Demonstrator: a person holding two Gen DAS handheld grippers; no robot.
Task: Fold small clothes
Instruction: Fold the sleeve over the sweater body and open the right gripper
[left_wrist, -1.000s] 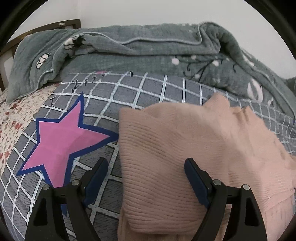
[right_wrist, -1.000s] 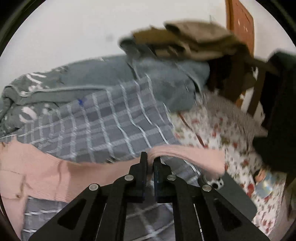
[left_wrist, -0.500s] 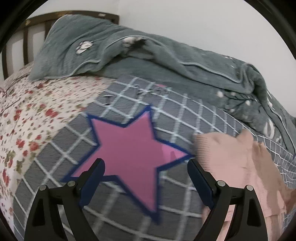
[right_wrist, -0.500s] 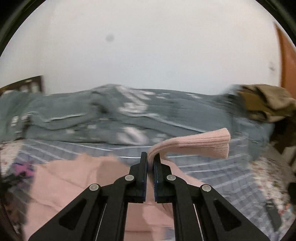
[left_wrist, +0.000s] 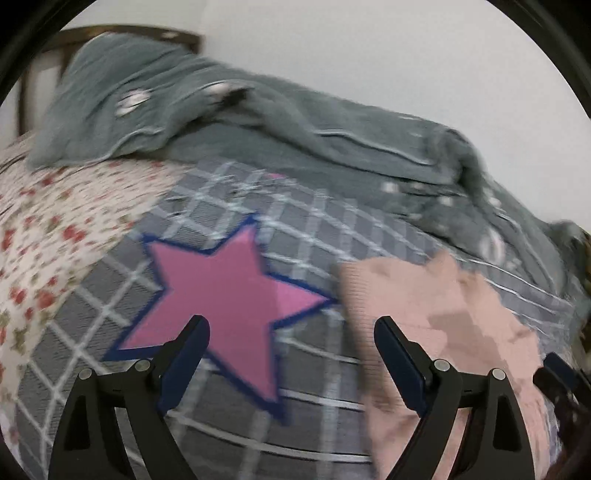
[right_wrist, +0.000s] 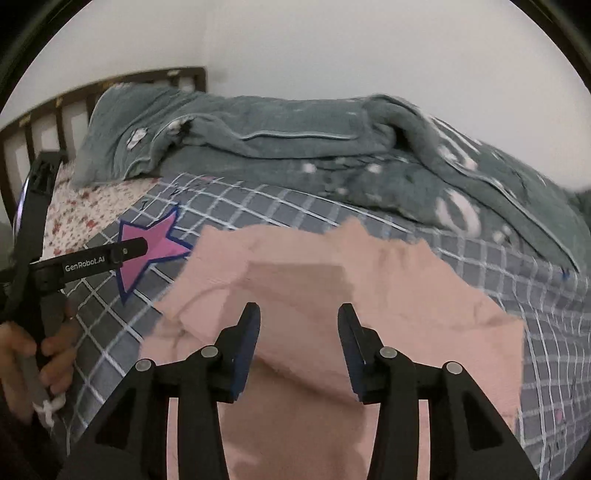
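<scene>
pink knit sweater (right_wrist: 369, 295) is lying on the grey checked blanket (right_wrist: 295, 210), partly folded. your right gripper (right_wrist: 299, 343) and left gripper (left_wrist: 291, 354) are both spread wide, holding nothing. grab just one layer and that loose fold could slide apart.

**Pink knit garment lying folded on the bed**

The pink ribbed sweater (right_wrist: 388, 295) lies flat on the grey checked sheet (right_wrist: 295, 210) of the bed, its knit a pale salmon colour. In the right wrist view a part of it is folded over onto the body, making a darker, shadowed fold line across the middle and a layered edge at the left. Its upper edge is uneven, with a small peak near the centre. Its left edge lies just beside a point of the pink star (right_wrist: 147, 243) printed on the sheet. In the left wrist view the sweater (left_wrist: 443, 314) is blurred, to the right of the star (left_wrist: 225, 299).
</scene>
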